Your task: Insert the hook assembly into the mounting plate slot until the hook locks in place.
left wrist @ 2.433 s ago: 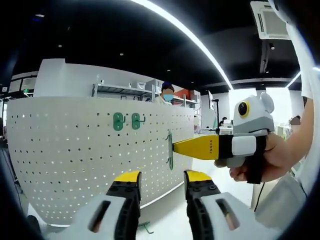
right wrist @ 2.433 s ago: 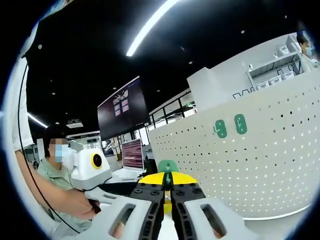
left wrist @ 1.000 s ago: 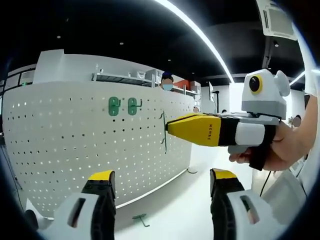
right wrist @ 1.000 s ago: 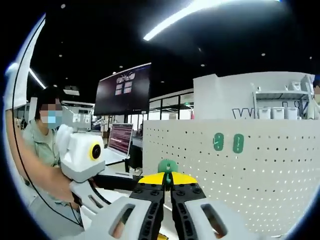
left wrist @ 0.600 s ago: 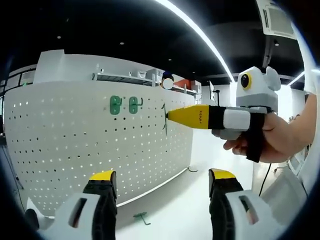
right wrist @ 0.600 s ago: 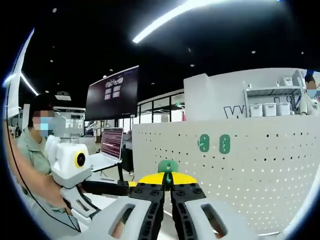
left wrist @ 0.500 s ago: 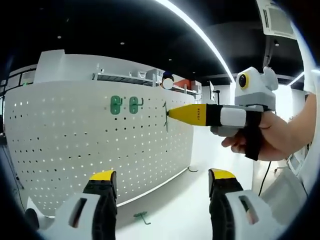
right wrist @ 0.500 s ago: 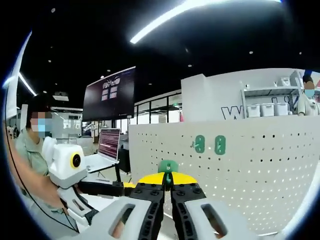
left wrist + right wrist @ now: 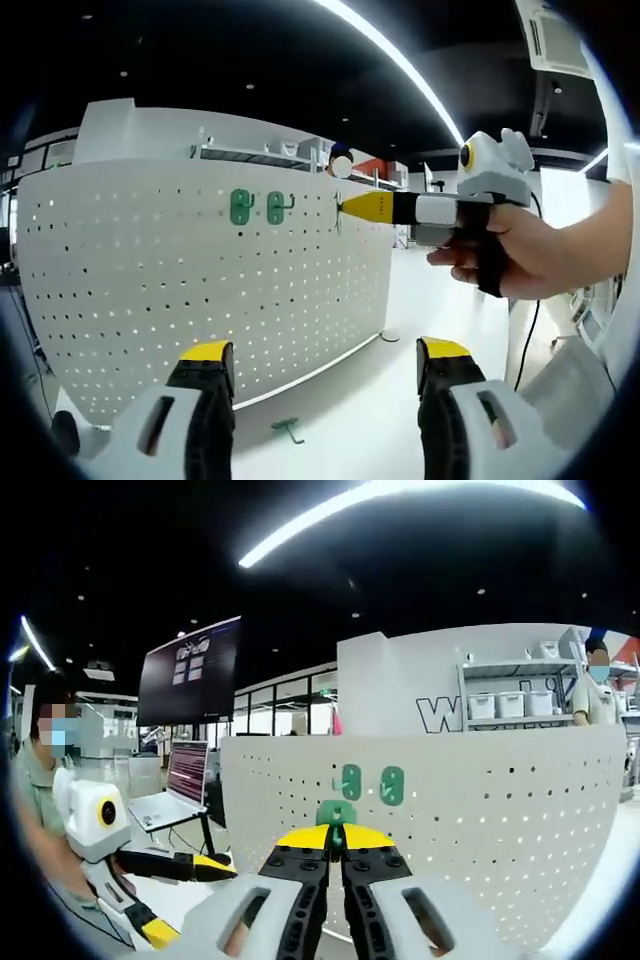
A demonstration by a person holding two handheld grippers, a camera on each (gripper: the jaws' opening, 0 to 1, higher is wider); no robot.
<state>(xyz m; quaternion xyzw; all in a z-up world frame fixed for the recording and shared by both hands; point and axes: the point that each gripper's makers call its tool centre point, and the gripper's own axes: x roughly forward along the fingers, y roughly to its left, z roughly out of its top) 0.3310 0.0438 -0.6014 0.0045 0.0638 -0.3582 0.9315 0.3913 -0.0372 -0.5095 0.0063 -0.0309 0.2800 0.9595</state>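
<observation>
Two green hooks already sit on the pegboard in the left gripper view. Left gripper gapes wide, holding nothing. Right gripper has pushed closer to the board since 0.5 s ago; its hook is barely discernible at the tip.

Right gripper view: jaws clamp a green hook, mostly hidden. The board now looms nearer, squarer.

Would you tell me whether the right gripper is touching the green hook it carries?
Touching: in the right gripper view the right gripper has its fingers shut on the green hook.
</observation>
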